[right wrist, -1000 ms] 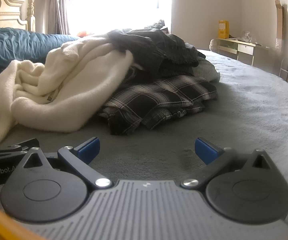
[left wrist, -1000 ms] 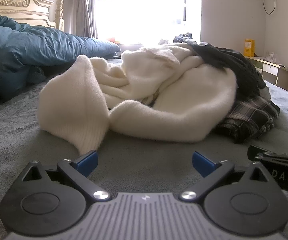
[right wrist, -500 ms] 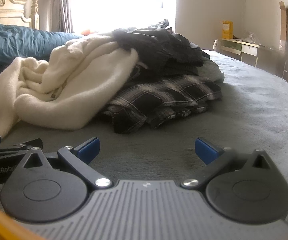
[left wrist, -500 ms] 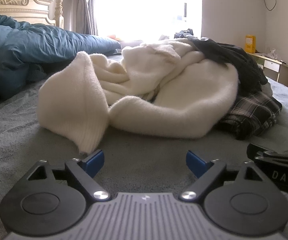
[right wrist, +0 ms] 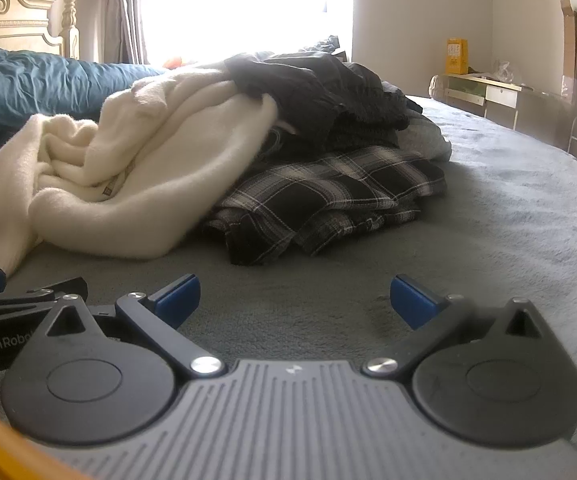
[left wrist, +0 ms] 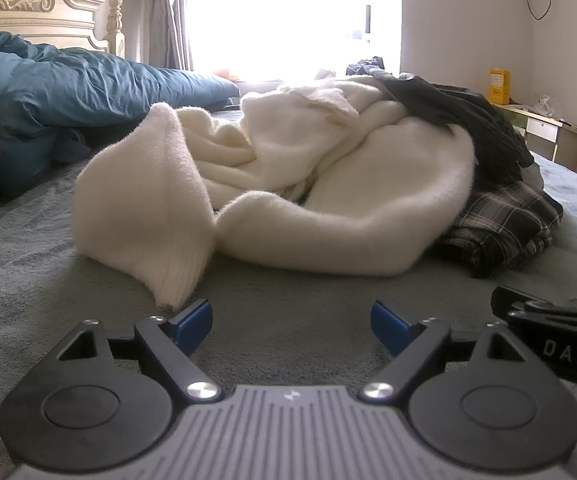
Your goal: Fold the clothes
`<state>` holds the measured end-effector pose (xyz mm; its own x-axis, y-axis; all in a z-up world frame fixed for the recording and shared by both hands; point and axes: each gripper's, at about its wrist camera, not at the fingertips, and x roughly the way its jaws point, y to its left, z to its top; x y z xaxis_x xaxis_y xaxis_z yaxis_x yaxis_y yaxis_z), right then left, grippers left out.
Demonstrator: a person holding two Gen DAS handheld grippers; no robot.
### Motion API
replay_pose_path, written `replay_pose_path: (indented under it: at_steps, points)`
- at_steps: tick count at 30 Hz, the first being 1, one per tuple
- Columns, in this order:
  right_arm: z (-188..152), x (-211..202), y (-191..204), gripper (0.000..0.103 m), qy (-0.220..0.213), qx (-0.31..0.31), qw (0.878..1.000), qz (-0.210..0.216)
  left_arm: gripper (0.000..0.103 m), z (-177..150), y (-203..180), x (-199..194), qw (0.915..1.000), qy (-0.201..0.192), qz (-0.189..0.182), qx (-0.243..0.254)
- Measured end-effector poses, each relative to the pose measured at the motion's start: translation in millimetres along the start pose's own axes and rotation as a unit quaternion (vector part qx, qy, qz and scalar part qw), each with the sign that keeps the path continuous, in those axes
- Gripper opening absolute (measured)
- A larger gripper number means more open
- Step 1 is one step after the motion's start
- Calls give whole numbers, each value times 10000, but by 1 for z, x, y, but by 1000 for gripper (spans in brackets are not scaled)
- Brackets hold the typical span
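Nearest to me, my left gripper [left wrist: 291, 322] hangs low over the grey bedspread [left wrist: 288, 300] with its jaws well apart and nothing between the blue pads [left wrist: 192, 320]; they have just been closing a little, and only bare bedspread shows in the gap. The left pad sits just beside the ribbed cuff of the cream sweater [left wrist: 272, 184]; I cannot tell whether it touches. My right gripper [right wrist: 294, 300] also has its jaws spread wide, gripping nothing, over bare bedspread. Each gripper shows at the edge of the other's view, side by side and apart.

Just beyond the pads lies the clothes pile. The cream sweater is crumpled at the left, one sleeve drooping toward my left gripper. To its right a black-and-white plaid garment [right wrist: 328, 196] lies flat under the heap, and dark clothing [right wrist: 320, 92] is draped on top, partly over the sweater.

Farther back are a teal duvet [left wrist: 68, 96], a carved cream headboard [left wrist: 28, 12], and a bright window [left wrist: 288, 16].
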<state>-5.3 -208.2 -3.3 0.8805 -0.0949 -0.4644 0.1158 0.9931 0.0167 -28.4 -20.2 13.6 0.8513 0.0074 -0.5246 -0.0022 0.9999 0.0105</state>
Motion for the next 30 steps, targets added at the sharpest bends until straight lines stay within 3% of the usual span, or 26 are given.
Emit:
replay_pose_path:
  at_steps: [30]
  points:
    - [1, 2, 0, 102, 57, 5, 9999, 162, 83, -1, 0, -1, 10000, 23, 55, -4]
